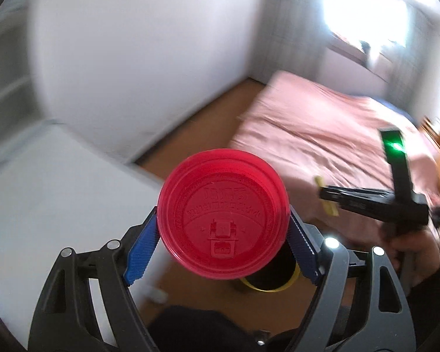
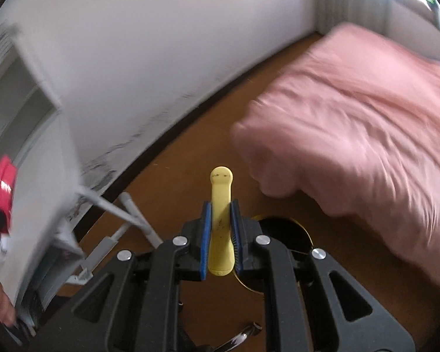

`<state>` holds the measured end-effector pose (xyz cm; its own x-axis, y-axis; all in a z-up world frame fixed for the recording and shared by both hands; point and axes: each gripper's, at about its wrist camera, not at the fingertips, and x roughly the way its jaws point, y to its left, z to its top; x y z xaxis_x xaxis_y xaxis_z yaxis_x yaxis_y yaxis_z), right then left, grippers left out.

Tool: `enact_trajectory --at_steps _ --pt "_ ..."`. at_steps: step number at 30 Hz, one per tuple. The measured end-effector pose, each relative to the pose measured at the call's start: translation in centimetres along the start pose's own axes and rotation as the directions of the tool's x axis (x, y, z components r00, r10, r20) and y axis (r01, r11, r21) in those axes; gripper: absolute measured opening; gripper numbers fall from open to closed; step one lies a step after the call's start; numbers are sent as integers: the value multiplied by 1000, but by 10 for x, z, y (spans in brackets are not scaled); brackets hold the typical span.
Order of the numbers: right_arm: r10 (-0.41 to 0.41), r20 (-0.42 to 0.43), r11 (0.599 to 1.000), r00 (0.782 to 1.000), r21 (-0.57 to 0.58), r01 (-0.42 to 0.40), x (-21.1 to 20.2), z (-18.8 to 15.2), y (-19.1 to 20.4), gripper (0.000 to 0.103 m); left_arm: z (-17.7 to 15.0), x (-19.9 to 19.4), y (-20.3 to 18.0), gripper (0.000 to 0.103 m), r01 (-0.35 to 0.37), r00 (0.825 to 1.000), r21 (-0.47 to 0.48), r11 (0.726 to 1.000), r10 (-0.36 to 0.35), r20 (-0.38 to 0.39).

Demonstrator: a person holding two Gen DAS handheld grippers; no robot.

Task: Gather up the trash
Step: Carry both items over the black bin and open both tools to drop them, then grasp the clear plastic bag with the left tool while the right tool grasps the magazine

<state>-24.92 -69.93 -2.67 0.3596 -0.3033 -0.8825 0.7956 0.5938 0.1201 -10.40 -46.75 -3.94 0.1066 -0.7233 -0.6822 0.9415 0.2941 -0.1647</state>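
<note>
**Carry to bin: both grippers loaded**

Step in hand: transport. The left gripper has its fingers set wide and clamped on a red cup, whose embossed base faces the camera. The right gripper has its fingers nearly together, clamped on a flat yellow stick that projects forward past the tips. In the left view, the right gripper appears at the right edge with a hand on its grip.

Both loads hang above a brown floor. A dark round bin with a yellow rim stands on that floor, directly below and behind both grippers, near the corner of a pink bed.

Next move, as a judgement: bring each load over the bin mouth, then part the fingers. The cup is wide against the mouth, so it likely needs centring first.

Limits of view:
- The cup body is hidden behind its base; its contents cannot be told.
- The bin is largely covered by the grippers; its inside is not visible.
- Motion blur smears the white desk and the shelf at left.
- The stick's identity is uncertain.
</note>
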Motion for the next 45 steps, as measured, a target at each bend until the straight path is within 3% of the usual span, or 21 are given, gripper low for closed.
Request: enact_trajectory --at_steps 3,6,13,18,23,25,27,31,33,36,39,42,45 --pt "-35 -47 998 998 57 38 31 -14 -38 14 -15 68 -40 79 77 993 64 995 -71 -92" --pt "-26 -122 992 992 115 40 67 -30 -68 14 -32 126 -59 79 138 975 59 989 -125 -182" --pt "-20 -236 982 972 178 64 125 -54 -100 14 -72 241 -78 79 175 925 34 984 -152 -349" --pt "-4 -256 980 967 191 55 147 -55 -110 14 -87 279 -85 80 192 894 10 981 -171 -414" --pt "16 -255 976 967 216 41 153 -53 -113 14 -89 291 -90 87 202 887 7 979 -180 -425" --pt "16 -254 974 967 221 43 154 -51 -112 25 -88 291 -89 91 195 892 6 981 -175 -418" --pt "2 -229 974 973 219 50 150 -50 -111 68 -87 292 -88 91 191 893 2 982 -173 -416" --pt "-32 -188 979 982 191 69 135 -42 -105 68 -80 281 -87 91 184 897 -1 983 -168 -408" --pt "-34 -153 979 988 193 64 120 -35 -100 68 -72 265 -87 91 187 908 6 982 -171 -383" --pt "-45 -81 985 996 164 58 88 -20 -86 69 -49 225 -91 91 174 936 51 983 -149 -318" --pt "-48 1 990 999 129 47 48 -5 -60 73 -19 162 -85 93 120 971 99 988 -96 -220" --pt "-26 89 998 996 51 22 10 6 -15 80 0 98 -58 94 45 988 80 996 -33 -154" --pt "61 121 996 991 -68 -53 -13 9 50 81 5 39 -14 95 -28 993 18 999 30 -112"
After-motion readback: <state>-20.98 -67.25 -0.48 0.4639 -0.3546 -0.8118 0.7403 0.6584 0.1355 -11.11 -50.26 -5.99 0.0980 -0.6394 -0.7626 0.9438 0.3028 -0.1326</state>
